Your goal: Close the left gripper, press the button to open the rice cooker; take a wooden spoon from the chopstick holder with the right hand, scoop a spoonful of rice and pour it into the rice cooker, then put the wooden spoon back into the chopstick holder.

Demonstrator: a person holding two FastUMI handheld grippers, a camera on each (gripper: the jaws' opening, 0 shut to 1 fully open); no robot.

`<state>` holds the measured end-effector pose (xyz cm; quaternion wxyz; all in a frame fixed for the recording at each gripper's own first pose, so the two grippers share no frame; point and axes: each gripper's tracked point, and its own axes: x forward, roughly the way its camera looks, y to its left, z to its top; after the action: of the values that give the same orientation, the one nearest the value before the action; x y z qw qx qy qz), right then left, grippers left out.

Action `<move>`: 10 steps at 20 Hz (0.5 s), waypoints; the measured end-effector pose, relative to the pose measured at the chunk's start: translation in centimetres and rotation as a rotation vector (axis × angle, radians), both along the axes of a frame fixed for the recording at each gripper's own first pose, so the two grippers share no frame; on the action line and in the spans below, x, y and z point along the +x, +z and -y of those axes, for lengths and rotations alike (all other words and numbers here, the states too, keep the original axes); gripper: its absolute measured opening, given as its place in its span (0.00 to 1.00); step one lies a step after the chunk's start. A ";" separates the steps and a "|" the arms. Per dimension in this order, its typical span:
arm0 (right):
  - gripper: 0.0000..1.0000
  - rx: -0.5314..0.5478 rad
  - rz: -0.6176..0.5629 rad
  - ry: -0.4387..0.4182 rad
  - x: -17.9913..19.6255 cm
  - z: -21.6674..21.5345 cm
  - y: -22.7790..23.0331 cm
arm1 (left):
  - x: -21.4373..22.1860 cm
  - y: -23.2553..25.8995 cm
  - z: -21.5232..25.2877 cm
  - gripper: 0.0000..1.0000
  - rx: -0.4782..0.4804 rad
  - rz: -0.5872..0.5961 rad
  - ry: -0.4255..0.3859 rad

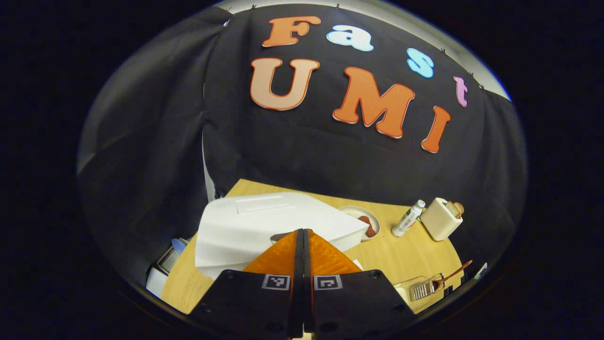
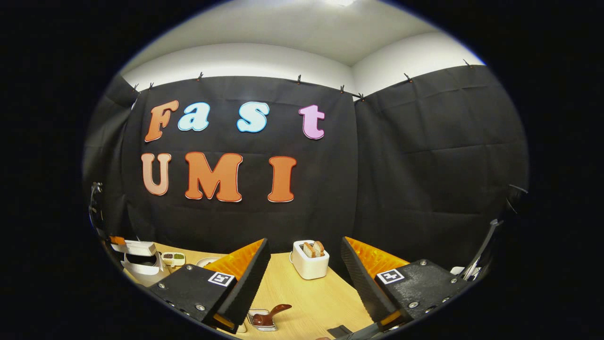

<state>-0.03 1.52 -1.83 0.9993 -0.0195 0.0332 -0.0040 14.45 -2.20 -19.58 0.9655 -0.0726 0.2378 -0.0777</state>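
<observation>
Black cloth walls back a pale wooden bench that carries everything. In the left gripper view the left gripper has its two fingers pressed flat together, nothing between them, their tips just above the white rice cooker, whose lid is down. The cooker sits at the bench's left end. Past it lie one small plate with reddish pieces, one white bottle leaning over, and one toaster with bread in its slots.

One wooden spoon rests in the metal holder near the bench's front right edge; its long axis runs from the dark bowl in the holder up and to the right, handle end outward.

In the right gripper view the right gripper hovers with its fingers spread wide apart, empty, the toaster between them farther off. Below, the spoon lies in the holder, handle pointing right. The cooker appears at far left, beside a small tray with two compartments.
</observation>
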 end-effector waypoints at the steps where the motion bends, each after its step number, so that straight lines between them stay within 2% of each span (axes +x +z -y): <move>1: 0.94 0.005 0.005 0.002 -0.1 0.0 0.1 | -0.5 2.6 -0.1 0.05 -0.004 0.043 0.001; 3: 0.94 0.018 0.017 0.009 -0.3 -0.1 0.7 | -1.7 7.7 -0.2 0.05 -0.011 0.151 0.004; 6: 0.94 0.029 0.034 0.020 -0.7 -0.3 1.1 | -4.1 14.5 -1.8 0.05 0.035 0.307 0.048; 10: 0.94 0.035 0.048 0.032 -1.0 -0.7 1.3 | -8.0 19.5 -2.0 0.05 0.029 0.408 0.047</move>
<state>-1.08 2.22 -0.49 0.9999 -0.0022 0.0088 0.0119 6.48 -0.22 -0.04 0.9961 -0.0470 0.0364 -0.0648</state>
